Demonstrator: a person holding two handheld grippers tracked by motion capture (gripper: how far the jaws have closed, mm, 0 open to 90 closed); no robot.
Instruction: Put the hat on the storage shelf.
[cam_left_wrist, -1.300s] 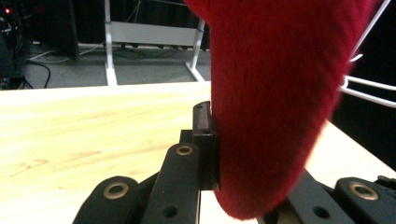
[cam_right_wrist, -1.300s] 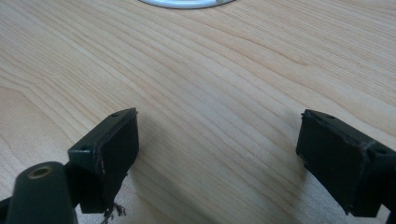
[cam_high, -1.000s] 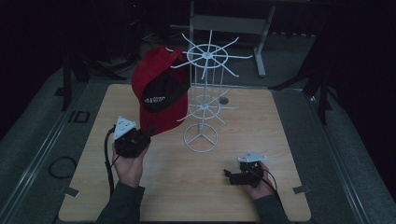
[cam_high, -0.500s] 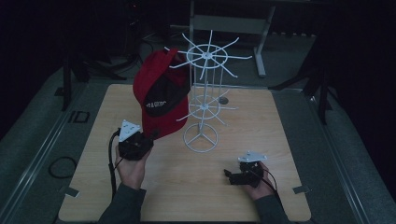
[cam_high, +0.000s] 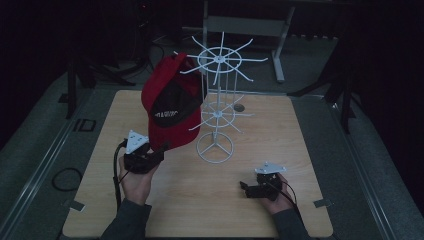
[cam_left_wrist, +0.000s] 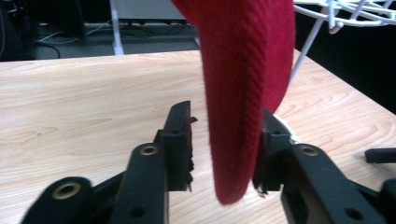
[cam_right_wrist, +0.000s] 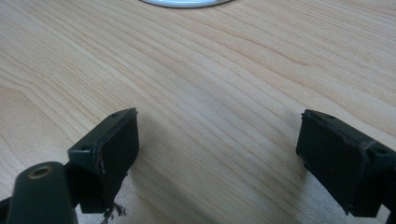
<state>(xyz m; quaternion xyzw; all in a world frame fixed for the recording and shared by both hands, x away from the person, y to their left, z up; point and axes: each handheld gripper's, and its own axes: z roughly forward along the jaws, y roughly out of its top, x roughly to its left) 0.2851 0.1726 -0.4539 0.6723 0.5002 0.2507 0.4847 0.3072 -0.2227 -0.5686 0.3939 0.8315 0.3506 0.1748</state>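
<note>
Right now my left gripper (cam_high: 159, 152) sits at the near-left of the wooden surface (cam_high: 300, 150), its fingers (cam_left_wrist: 180, 140) apart with the brim of the red cap (cam_high: 170, 100) hanging between them; the brim lies against the right finger, with a gap to the left one. That cap hangs on the white wire rack (cam_high: 216, 100), whose round base (cam_right_wrist: 182, 2) rests mid-surface. My right gripper (cam_high: 245, 189) rests low at the near-right, fingers (cam_right_wrist: 112, 154) spread wide over bare wood, holding nothing.
</note>
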